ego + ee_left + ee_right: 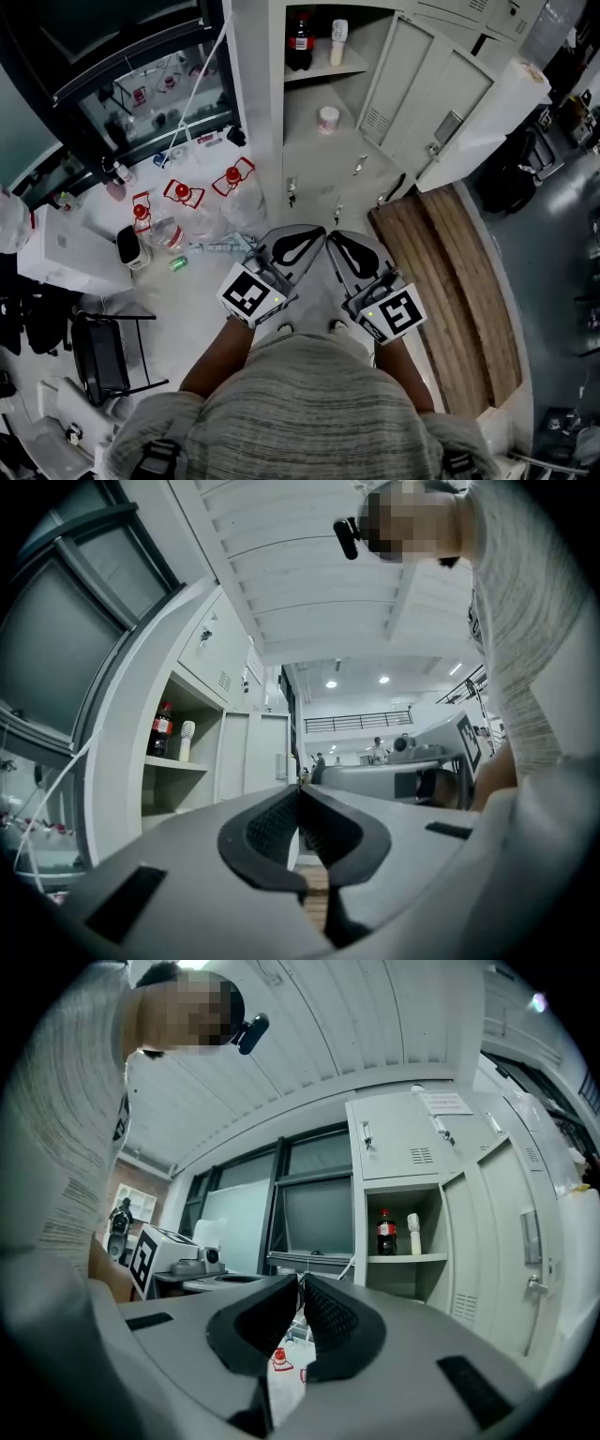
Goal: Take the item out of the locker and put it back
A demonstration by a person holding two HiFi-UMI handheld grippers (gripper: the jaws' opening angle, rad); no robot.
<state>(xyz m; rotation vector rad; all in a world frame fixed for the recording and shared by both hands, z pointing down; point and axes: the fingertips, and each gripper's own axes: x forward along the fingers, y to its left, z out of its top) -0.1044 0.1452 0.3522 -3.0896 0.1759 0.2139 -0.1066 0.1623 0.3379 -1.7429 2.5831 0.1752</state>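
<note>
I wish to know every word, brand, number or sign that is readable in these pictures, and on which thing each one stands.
No text is legible.
Dark bottle in the locker: red label, print too small to read.
White bottle beside it: no readable print.
Sheet on a locker door: too blurred.
Cubes on the left gripper and right gripper: black-and-white square markers, not words.

Head view: overhead, steeply down, locker [255,103] at twelve o'clock. Gripper views: low, level, forward-facing. Shared: locker, well off.
</note>
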